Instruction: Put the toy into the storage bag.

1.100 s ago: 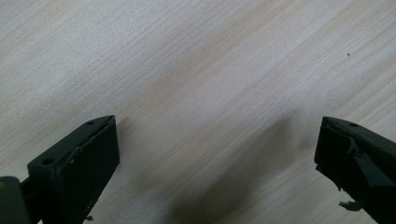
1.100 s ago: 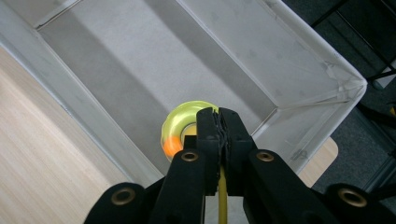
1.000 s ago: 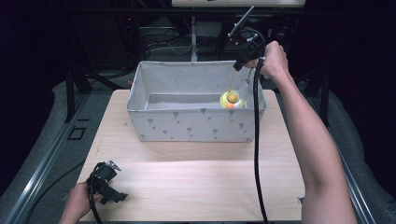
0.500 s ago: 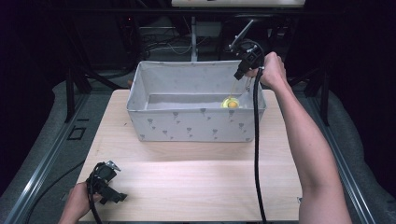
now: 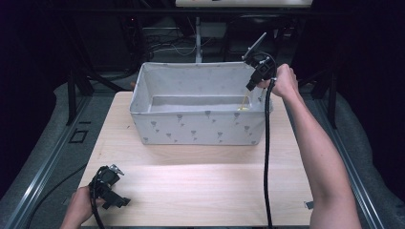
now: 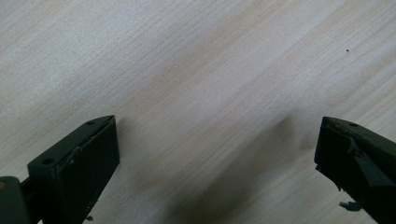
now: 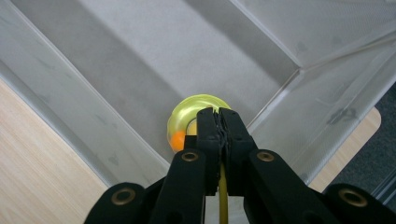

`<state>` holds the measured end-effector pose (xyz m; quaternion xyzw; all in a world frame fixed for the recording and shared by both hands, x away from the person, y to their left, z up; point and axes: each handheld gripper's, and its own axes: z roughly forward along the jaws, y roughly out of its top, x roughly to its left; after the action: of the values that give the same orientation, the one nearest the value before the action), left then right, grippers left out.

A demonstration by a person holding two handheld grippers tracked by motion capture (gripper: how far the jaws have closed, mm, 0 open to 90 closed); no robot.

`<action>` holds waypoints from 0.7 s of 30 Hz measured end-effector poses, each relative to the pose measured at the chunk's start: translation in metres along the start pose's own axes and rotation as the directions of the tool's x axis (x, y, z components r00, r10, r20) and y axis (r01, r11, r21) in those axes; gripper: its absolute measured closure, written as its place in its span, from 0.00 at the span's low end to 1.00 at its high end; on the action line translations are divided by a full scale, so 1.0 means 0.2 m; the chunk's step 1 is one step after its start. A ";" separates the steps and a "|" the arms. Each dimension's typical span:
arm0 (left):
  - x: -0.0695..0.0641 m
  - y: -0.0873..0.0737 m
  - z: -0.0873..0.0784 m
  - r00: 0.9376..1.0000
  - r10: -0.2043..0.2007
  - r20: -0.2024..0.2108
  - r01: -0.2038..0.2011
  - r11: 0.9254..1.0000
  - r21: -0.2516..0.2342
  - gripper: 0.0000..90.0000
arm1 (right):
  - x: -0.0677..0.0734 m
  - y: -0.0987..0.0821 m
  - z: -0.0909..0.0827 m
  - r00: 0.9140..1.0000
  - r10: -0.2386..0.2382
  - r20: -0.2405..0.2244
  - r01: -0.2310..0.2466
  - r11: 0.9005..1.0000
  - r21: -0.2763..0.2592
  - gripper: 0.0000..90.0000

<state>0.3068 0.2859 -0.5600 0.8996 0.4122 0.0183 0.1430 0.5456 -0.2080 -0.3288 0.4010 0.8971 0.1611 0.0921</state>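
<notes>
A translucent yellow disc with an orange bit (image 7: 186,116) hangs on a thin yellow cord (image 7: 222,191) inside the grey fabric bin (image 5: 196,126), down in its right near corner. My right gripper (image 7: 217,112) is shut on that cord, just above the disc. In the high view the right gripper (image 5: 249,87) is over the bin's right end, and the cord (image 5: 245,99) runs down to the disc (image 5: 242,109), mostly hidden by the front wall. Whether the disc touches the floor I cannot tell. My left gripper (image 5: 119,186) rests open at the table's front left, its jaws wide apart over bare wood (image 6: 217,154).
The bin stands at the back middle of the light wooden table (image 5: 200,176). A black cable (image 5: 266,152) trails from the right gripper across the table's right side. Dark frames and wires stand behind the table.
The yellow disc has gone down from rim height into the bin's corner. The right hand shifted slightly right and back. The left gripper has stayed put.
</notes>
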 end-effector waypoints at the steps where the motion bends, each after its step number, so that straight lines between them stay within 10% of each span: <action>1: 0.00 0.00 0.00 1.000 0.001 0.000 -0.001 1.000 0.000 0.00 | -0.01 -0.02 0.01 1.000 -0.001 -0.001 0.001 1.000 0.010 0.98; 21: 0.00 0.00 0.00 1.000 0.003 0.003 -0.003 1.000 -0.003 0.00 | -0.05 -0.11 0.12 0.999 0.031 -0.010 -0.031 0.997 0.073 0.98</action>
<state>0.3072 0.2852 -0.5602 0.9000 0.4107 0.0178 0.1449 0.5432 -0.2247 -0.3587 0.4170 0.8965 0.1321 0.0701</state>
